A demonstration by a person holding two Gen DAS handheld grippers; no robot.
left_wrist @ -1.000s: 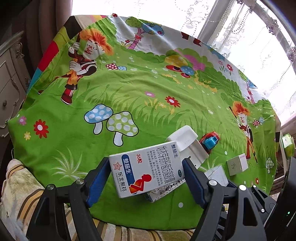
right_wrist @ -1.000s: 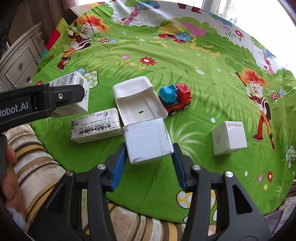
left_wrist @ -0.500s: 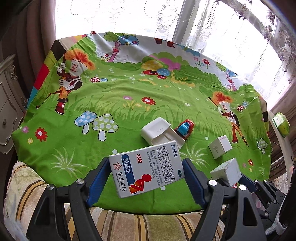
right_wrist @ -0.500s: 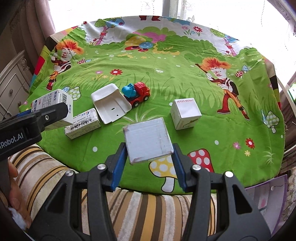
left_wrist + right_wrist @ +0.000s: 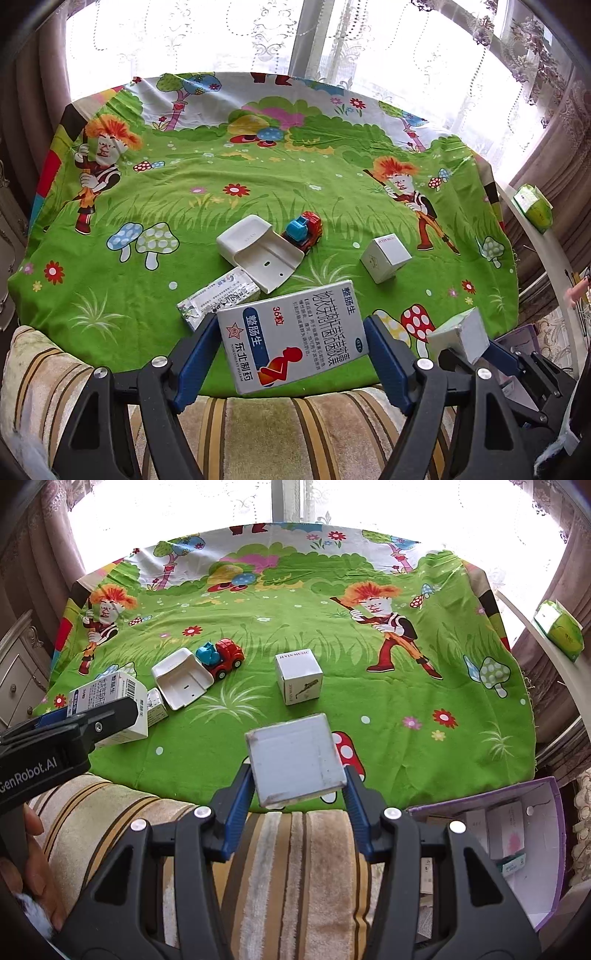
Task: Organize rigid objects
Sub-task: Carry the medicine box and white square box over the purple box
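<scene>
Left gripper (image 5: pixel 291 347) is clamped on the medicine carton (image 5: pixel 291 341), blue pads on its two short ends, printed face up and slightly tilted. Right gripper (image 5: pixel 297 786) is clamped on a plain white box (image 5: pixel 295 758), scuffed at the edges, pinched on two opposite sides. Over the last second both have pulled back and risen: the white box, which sat on the cloth just beside the white plastic tray (image 5: pixel 183 681), is now clear of the tablecloth (image 5: pixel 388 720) and hangs over its near edge and the striped cushion (image 5: pixel 295 849); the carton likewise sits above the near edge. Judged: two items are lifted out of the cluster and in transit, likely toward the purple-rimmed storage box (image 5: pixel 554 849) at lower right, already holding cartons. Left on the cloth: a second medicine carton (image 5: pixel 218 297) touching the tray's near corner, the toy truck (image 5: pixel 221 657) against the tray's far side, and the white cube box (image 5: pixel 299 677) standing apart. Mid and far cloth is open. The two grippers ride close side by side, so a swing right by the left one could meet the right one; the storage box wall is the edge to clear.
</scene>
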